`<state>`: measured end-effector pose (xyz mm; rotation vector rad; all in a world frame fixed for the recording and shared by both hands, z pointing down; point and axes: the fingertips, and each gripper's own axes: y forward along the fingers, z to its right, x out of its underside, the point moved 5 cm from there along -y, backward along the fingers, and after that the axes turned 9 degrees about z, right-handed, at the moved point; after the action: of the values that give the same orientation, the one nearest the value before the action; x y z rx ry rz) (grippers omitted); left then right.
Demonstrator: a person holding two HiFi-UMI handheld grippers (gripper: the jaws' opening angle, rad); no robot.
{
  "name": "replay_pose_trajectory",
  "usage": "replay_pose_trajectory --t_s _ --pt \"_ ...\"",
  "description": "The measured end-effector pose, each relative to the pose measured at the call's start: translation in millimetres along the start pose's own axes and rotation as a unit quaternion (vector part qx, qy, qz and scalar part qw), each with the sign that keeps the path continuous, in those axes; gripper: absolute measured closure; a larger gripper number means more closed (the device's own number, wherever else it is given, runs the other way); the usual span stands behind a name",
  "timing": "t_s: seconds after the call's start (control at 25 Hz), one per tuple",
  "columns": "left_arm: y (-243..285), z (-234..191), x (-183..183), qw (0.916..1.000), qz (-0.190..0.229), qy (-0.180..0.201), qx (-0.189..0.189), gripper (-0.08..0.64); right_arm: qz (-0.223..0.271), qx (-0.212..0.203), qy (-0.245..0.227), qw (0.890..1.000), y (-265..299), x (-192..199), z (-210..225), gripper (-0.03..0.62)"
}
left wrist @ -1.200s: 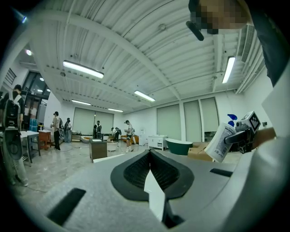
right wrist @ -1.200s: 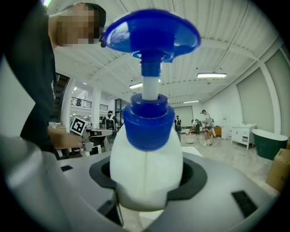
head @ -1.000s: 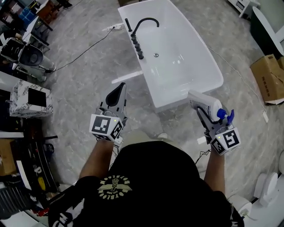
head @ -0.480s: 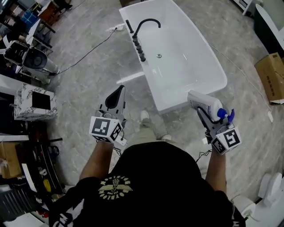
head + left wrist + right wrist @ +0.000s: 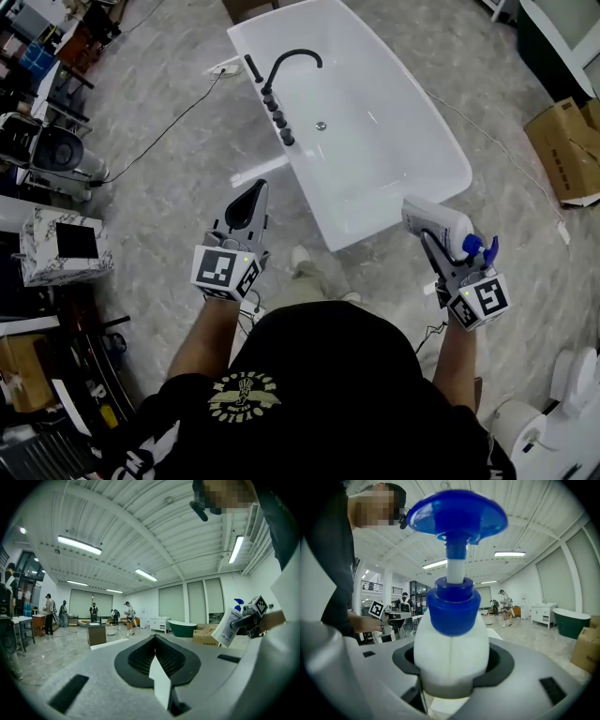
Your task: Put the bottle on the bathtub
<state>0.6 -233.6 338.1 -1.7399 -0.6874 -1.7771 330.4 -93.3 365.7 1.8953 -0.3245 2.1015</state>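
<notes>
A white pump bottle (image 5: 442, 225) with a blue pump top (image 5: 457, 520) is held in my right gripper (image 5: 439, 246), which is shut on its body (image 5: 451, 653). It hangs over the floor just off the near right corner of the white bathtub (image 5: 448, 150). The tub lies ahead with a black curved faucet (image 5: 289, 62) on its left rim. My left gripper (image 5: 247, 202) is shut with nothing in it, held over the floor left of the tub's near end. The left gripper view also shows the bottle (image 5: 228, 625) off to the right.
A cardboard box (image 5: 564, 147) lies on the floor to the right of the tub. A cable (image 5: 178, 112) runs across the floor at left, near a marbled box (image 5: 60, 246) and other equipment. Several people (image 5: 49, 615) stand far off in the hall. White fixtures (image 5: 559, 422) sit at lower right.
The view has shifted so the bathtub sits a little lower and more to the left. Both grippers stay in much the same pose, the right still holding the bottle.
</notes>
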Motion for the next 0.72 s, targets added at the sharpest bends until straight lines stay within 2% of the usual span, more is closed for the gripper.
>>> replay_pose_trajectory --t_s 0.24,0.52,0.72 --pt "30 -45 8 1.0 0.003 -0.009 0.002 0.551 -0.009 -0.002 -0.005 1.0 54 -2 2 0.331" --pt "53 -123 17 0.9996 0.002 -0.024 -0.015 0.551 -0.027 -0.026 -0.004 0.999 147 -7 -5 0.331" --pt "59 -165 32 0.9994 0.0 -0.029 -0.016 0.551 -0.065 -0.018 -0.021 0.998 196 17 -4 0.331"
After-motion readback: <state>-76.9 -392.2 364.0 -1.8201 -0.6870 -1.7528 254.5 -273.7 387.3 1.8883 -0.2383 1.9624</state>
